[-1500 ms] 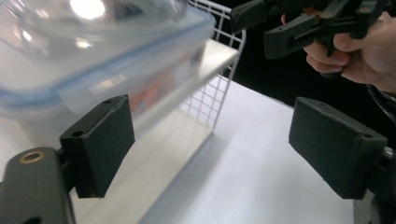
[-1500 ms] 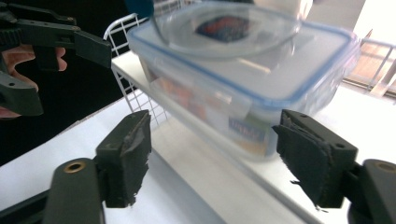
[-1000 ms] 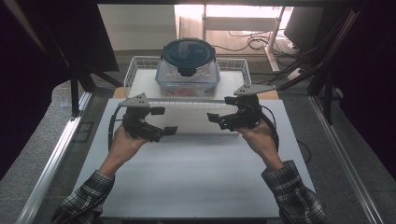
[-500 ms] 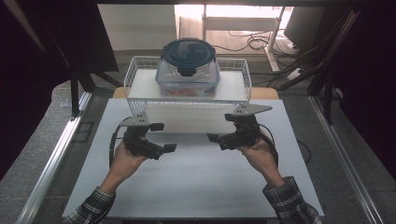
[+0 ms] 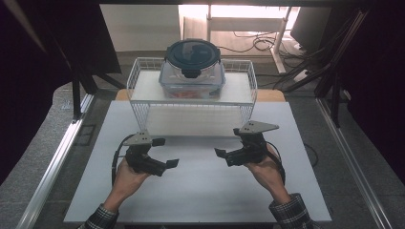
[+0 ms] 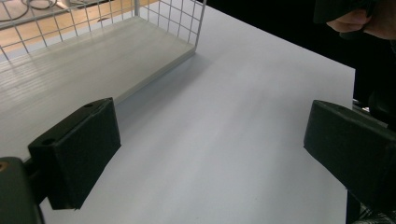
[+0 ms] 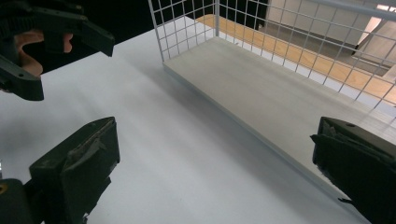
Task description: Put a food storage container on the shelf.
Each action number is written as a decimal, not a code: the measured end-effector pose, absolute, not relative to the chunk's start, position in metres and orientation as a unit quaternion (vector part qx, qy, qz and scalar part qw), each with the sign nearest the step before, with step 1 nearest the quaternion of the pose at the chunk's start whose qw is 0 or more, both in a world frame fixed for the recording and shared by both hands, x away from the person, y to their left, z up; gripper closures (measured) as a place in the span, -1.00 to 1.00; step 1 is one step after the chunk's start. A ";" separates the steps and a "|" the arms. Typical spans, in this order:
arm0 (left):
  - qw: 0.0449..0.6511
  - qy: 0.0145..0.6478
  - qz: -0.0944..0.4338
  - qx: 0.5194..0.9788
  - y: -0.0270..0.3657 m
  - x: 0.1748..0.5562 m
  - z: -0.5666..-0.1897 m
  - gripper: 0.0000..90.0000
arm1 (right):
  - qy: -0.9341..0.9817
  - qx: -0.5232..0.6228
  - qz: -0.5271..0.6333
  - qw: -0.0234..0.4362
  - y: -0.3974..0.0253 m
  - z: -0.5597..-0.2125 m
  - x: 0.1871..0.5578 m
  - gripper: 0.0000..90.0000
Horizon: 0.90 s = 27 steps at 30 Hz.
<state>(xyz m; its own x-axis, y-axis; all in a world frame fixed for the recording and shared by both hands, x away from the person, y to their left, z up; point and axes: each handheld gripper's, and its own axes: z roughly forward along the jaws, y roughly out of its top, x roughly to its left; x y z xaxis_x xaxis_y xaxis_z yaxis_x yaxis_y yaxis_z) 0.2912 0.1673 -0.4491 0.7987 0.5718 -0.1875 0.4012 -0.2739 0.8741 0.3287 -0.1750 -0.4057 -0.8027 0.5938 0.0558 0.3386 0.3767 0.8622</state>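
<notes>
Wire rack bearing a lidded container stands beyond left gripper and right gripper, both gaping empty over the table, poised apart for a two-sided grasp.

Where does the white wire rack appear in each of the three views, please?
High view: white wire rack at top centre, a lidded container on its upper shelf.
Left gripper view: top left, lower shelf and mesh.
Right gripper view: top right.
Shared landmark: the white table.

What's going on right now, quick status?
Left gripper open, empty, over the white board. Right gripper open, empty too. Container lidded, on top of the wire rack, untouched. Nothing between grippers and rack.
</notes>
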 end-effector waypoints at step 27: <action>0.495 0.333 0.084 0.798 0.184 0.252 -0.493 -0.93 | 0.815 0.306 0.469 0.152 -0.198 -0.448 0.286 -0.98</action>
